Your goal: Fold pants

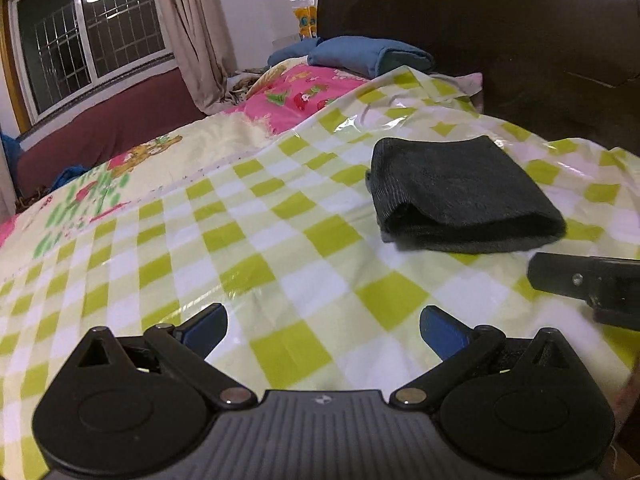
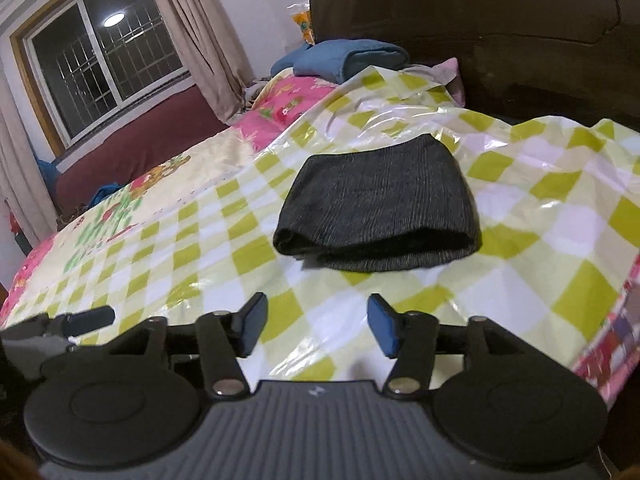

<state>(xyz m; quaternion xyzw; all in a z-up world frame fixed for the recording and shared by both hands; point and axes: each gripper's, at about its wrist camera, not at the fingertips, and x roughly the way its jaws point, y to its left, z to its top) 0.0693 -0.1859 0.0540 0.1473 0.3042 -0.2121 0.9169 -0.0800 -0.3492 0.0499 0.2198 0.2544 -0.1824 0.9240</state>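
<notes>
The dark grey pants [image 1: 460, 194] [image 2: 380, 204] lie folded into a compact bundle on the green-and-white checked plastic sheet [image 1: 280, 248] [image 2: 540, 216] spread over the bed. My left gripper [image 1: 323, 330] hovers open above the sheet, well short of the bundle and to its left, with nothing between its blue pads. My right gripper [image 2: 318, 326] is open too, empty, a short way in front of the bundle's folded edge. In the left wrist view, a finger of the right gripper [image 1: 580, 280] pokes in from the right edge. The left gripper's finger [image 2: 86, 318] shows at the left of the right wrist view.
A dark wooden headboard [image 1: 500, 40] rises behind the pants. Folded blue cloth [image 1: 368, 54] and a pink flowered quilt [image 1: 296, 96] lie at the head of the bed. A window [image 1: 88, 32] with a beige curtain [image 1: 192, 28] is at the far left.
</notes>
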